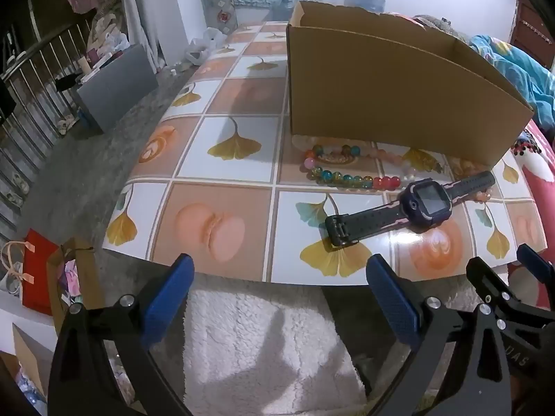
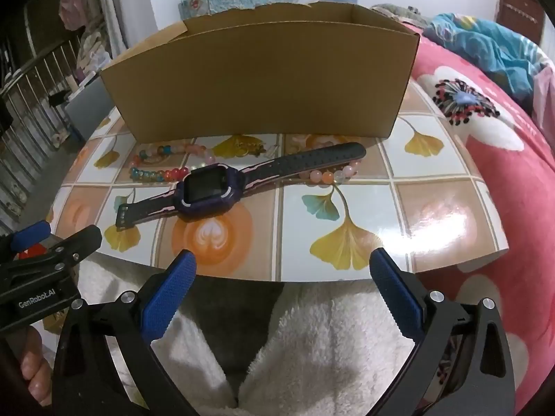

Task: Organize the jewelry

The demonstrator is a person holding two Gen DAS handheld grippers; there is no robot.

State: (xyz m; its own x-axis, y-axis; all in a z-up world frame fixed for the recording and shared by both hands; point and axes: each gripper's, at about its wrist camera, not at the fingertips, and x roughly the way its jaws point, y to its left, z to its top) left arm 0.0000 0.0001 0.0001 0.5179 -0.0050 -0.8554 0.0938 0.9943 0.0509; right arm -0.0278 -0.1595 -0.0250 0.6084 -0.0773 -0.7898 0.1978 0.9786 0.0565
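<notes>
A dark purple smartwatch [image 1: 412, 206] [image 2: 208, 187] lies flat on the patterned table [image 1: 222, 159] [image 2: 347, 215]. Behind it lie strings of coloured beads [image 1: 347, 176] [image 2: 159, 173] and a pale pink bead bracelet [image 2: 329, 175], partly under the strap. An open brown cardboard box [image 1: 392, 93] [image 2: 263, 79] stands behind them. My left gripper [image 1: 281, 270] hangs open over the table's near edge, left of the watch. My right gripper [image 2: 282, 265] is open too, short of the near edge with nothing between its fingers. It also shows at the left view's right margin [image 1: 503, 270].
White fluffy fabric [image 1: 263, 339] [image 2: 312, 339] lies below the table's near edge. A pink flowered blanket [image 2: 503, 159] and blue bedding [image 2: 485, 45] are to the right. To the left stand a grey box [image 1: 118, 86], railings and a red paper bag [image 1: 38, 270] on the floor.
</notes>
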